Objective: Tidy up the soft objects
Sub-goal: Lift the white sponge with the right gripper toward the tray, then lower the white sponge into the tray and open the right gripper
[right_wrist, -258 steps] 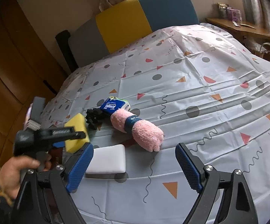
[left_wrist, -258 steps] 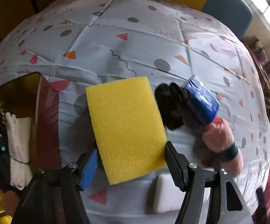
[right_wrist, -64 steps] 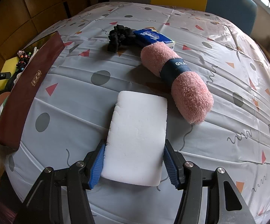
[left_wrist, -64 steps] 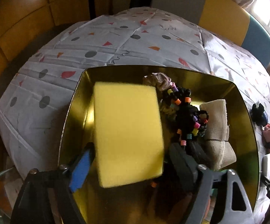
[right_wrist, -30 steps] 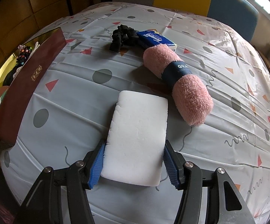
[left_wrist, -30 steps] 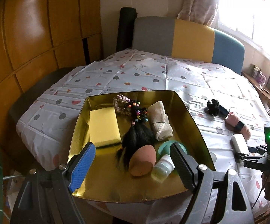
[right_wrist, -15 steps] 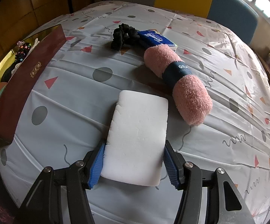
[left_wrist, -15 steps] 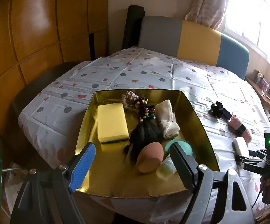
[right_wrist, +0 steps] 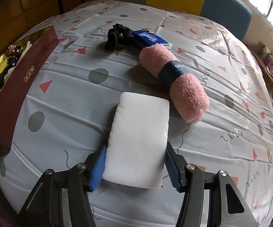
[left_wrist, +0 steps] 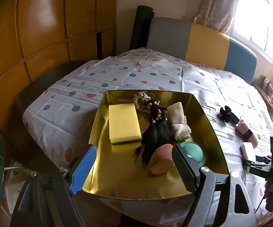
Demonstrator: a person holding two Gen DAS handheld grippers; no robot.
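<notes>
Seen from the left wrist, the left hand-held gripper (left_wrist: 131, 167) is held wide and empty above the near edge of the gold tray (left_wrist: 208, 124), which rests at the near left corner of the table (left_wrist: 117, 75). Already laid in the tray are the yellow sponge (left_wrist: 124, 125) on its left side, a beaded black hairpiece (left_wrist: 156, 130) in the middle, a beige rolled cloth (left_wrist: 179, 123) to the right, and an orange makeup sponge (left_wrist: 162, 161) and a teal item (left_wrist: 195, 152) near the front edge. Two seconds earlier the yellow sponge was still clamped between these jaws over the tray; it has since been released and the gripper drawn back. From the right wrist, the right hand-held gripper (right_wrist: 135, 167) is seen clamped on the white sponge (right_wrist: 139, 138), which lies toward the table's near edge, apparently not yet lifted; the grip looks unchanged over the last two seconds. Left on the cloth beyond it are a pink rolled towel (right_wrist: 174, 83), a black scrunchie (right_wrist: 117, 36) and a blue tissue pack (right_wrist: 150, 37), well apart from the tray. By this showing, the sorting is judged a little over halfway done.
</notes>
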